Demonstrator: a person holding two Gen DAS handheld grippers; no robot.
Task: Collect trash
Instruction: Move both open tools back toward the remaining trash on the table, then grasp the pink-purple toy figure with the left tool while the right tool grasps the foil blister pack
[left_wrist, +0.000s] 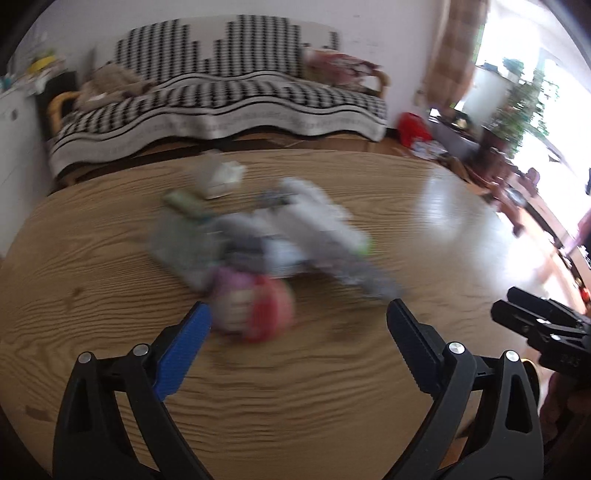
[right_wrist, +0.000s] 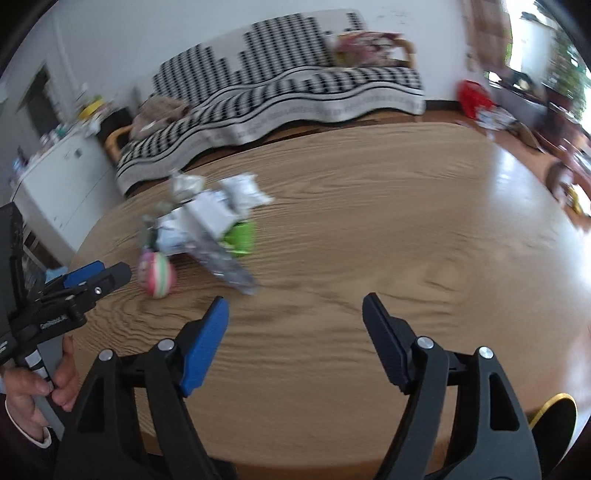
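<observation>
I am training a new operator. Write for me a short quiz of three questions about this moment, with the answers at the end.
1. True or false: the left gripper is shut on a piece of trash.
2. Which item of the trash pile lies nearest the left gripper? A) the pink and red ball B) the green packet C) the white wrapper
3. Fill in: the trash lies on a ____ table.

Key
1. False: both the left and the right gripper are open and hold nothing.
2. A
3. wooden
</observation>
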